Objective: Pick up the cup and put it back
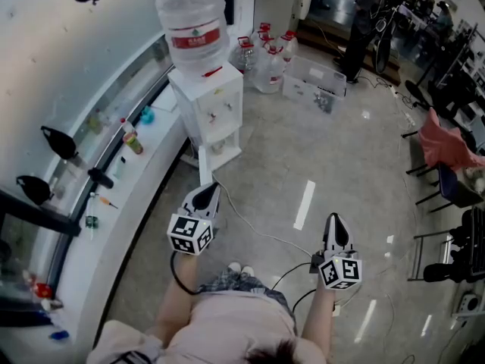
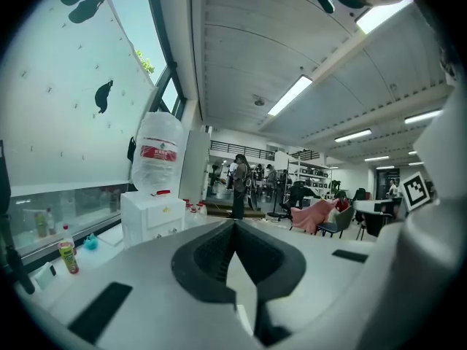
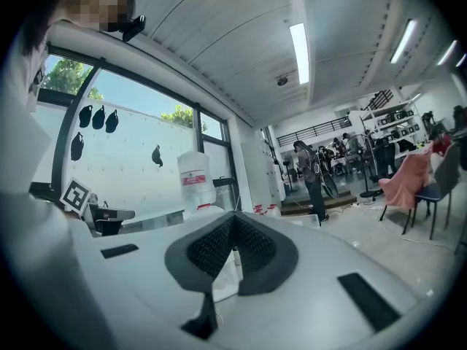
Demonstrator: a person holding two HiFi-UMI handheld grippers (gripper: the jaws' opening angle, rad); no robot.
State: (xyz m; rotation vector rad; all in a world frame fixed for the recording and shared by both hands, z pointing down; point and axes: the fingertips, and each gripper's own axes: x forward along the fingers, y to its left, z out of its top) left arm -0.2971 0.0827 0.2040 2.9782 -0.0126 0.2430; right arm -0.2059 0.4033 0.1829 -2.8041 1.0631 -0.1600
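You are holding your left hand-held gripper (image 1: 206,192) closed and empty, its jaws meeting at the tips, and it is pointing toward the white water dispenser (image 1: 211,112) just ahead. Your right hand-held gripper (image 1: 334,222) is likewise sitting closed on nothing, out over the glossy floor (image 1: 341,165), well apart from the left one. The dispenser is carrying a big water bottle (image 1: 191,21) and standing beside the long counter (image 1: 114,226) at your left, where a green can (image 1: 133,142) is standing. You cannot tell where the cup is.
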